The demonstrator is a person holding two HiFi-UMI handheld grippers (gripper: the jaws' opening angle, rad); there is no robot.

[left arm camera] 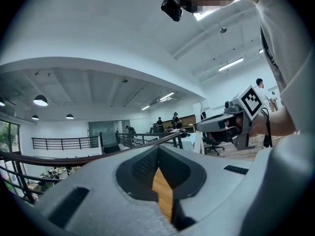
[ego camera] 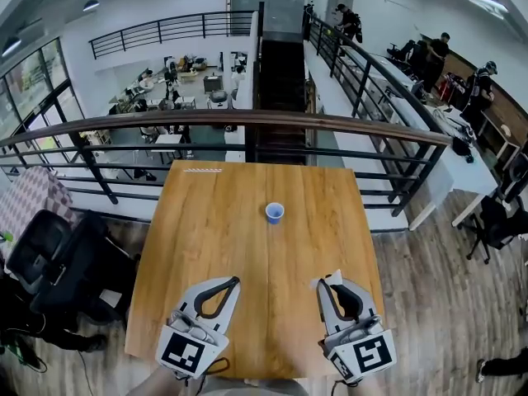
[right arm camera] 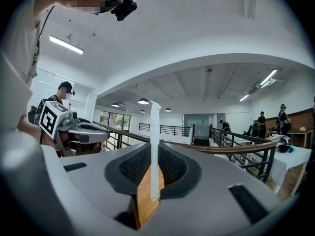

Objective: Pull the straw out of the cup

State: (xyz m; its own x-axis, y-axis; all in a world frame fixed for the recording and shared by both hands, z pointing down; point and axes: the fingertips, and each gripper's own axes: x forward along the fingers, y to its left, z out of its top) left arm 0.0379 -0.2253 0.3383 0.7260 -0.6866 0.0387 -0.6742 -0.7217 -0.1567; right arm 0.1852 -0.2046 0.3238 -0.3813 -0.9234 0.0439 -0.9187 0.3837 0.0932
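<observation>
Beyond the square wooden bench (ego camera: 214, 246) runs a dark mezzanine railing (ego camera: 247, 120). Over its near edge, the right hand-held gripper (ego camera: 328, 284) is clamped on a thin white straw (right arm camera: 155, 146) standing upright, well apart from the small blue cup (ego camera: 275, 213) at mid-bench. The left hand-held gripper (ego camera: 233, 281) is closed and empty.

White straw (right arm camera: 155, 127) upright in right tool (right arm camera: 154, 150)

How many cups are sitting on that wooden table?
1. A small blue cup stands near the middle of the table. No other shows, though the left gripper and right gripper cover part of the near edge.
</observation>
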